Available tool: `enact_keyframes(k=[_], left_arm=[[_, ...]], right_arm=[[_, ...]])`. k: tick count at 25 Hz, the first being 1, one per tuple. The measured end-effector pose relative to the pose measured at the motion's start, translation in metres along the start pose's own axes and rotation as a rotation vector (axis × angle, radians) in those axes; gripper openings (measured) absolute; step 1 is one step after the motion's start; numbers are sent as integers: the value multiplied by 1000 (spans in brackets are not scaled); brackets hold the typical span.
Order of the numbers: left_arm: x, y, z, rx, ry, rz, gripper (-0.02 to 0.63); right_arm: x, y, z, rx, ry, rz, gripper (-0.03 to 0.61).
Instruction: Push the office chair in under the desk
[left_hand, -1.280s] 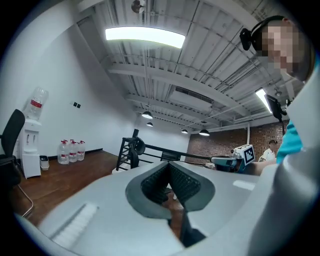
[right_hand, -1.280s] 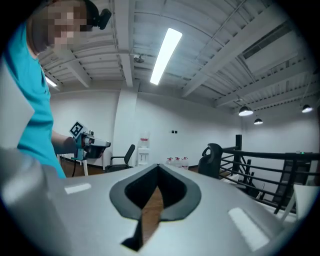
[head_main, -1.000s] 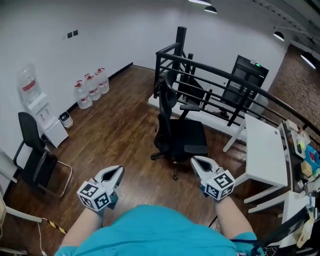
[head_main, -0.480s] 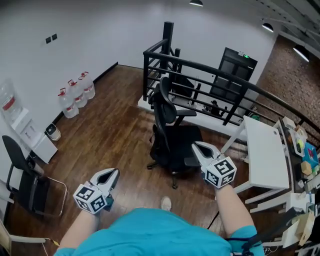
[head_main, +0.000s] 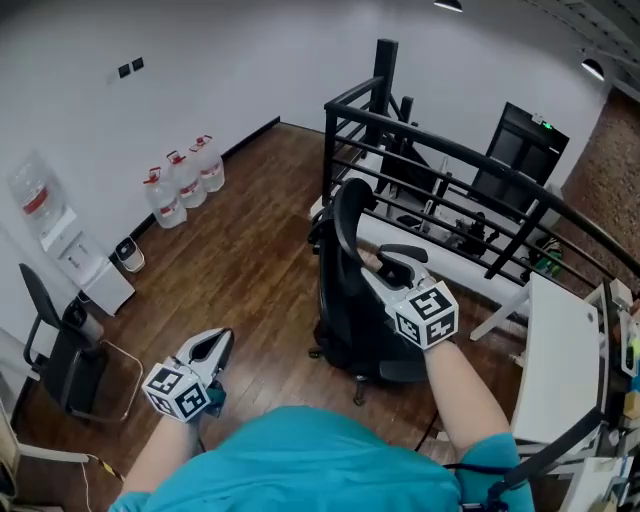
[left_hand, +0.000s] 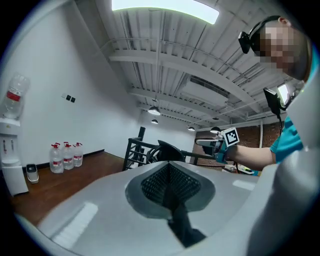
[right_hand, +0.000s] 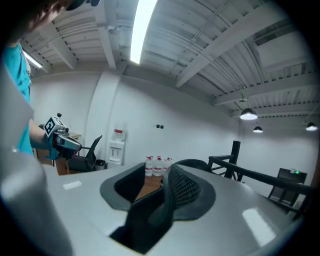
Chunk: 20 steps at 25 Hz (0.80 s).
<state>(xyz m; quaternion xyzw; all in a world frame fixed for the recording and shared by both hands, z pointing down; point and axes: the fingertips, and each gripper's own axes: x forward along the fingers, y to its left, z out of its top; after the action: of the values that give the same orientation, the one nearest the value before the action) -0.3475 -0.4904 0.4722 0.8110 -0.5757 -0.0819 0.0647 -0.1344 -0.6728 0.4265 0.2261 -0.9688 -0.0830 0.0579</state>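
A black office chair (head_main: 350, 300) stands on the wood floor with its backrest (head_main: 348, 215) toward the left. The white desk (head_main: 556, 345) is at the right edge, apart from the chair. My right gripper (head_main: 388, 272) reaches over the seat, beside the armrest (head_main: 402, 254). Its jaws are opening, and in the right gripper view (right_hand: 164, 180) only floor shows in the gap. My left gripper (head_main: 218, 338) hangs low at the left, away from the chair; its pads (left_hand: 169, 170) meet with nothing between them.
A black railing (head_main: 430, 150) runs behind the chair, with a black cabinet (head_main: 522, 150) beyond it. Water bottles (head_main: 185, 175) and a dispenser (head_main: 50, 225) line the left wall. A black visitor chair (head_main: 60, 340) stands at the near left.
My right gripper has gone forward from beside the chair to over its seat, and its jaws have parted. The view has swung left; the left gripper stays low.
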Motion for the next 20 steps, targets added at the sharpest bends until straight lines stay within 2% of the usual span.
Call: enact_keyframes(k=[4, 7, 9, 13, 15, 20], left_arm=[[32, 43, -10, 3, 17, -6, 84], [45, 93, -12, -9, 20, -42, 84], [47, 127, -12, -18, 27, -63, 84], [45, 182, -14, -34, 23, -75, 84], [43, 202, -15, -49, 22, -61, 84], [41, 240, -28, -86, 33, -16, 84]], right_arm=[[74, -28, -9, -25, 77, 14, 223], [140, -46, -20, 24, 174, -13, 257], [184, -57, -36, 66, 253, -50, 279], [254, -95, -78, 61, 413, -172, 310], [277, -116, -97, 115, 465, -204, 345], [300, -143, -117, 305, 505, -211, 345]])
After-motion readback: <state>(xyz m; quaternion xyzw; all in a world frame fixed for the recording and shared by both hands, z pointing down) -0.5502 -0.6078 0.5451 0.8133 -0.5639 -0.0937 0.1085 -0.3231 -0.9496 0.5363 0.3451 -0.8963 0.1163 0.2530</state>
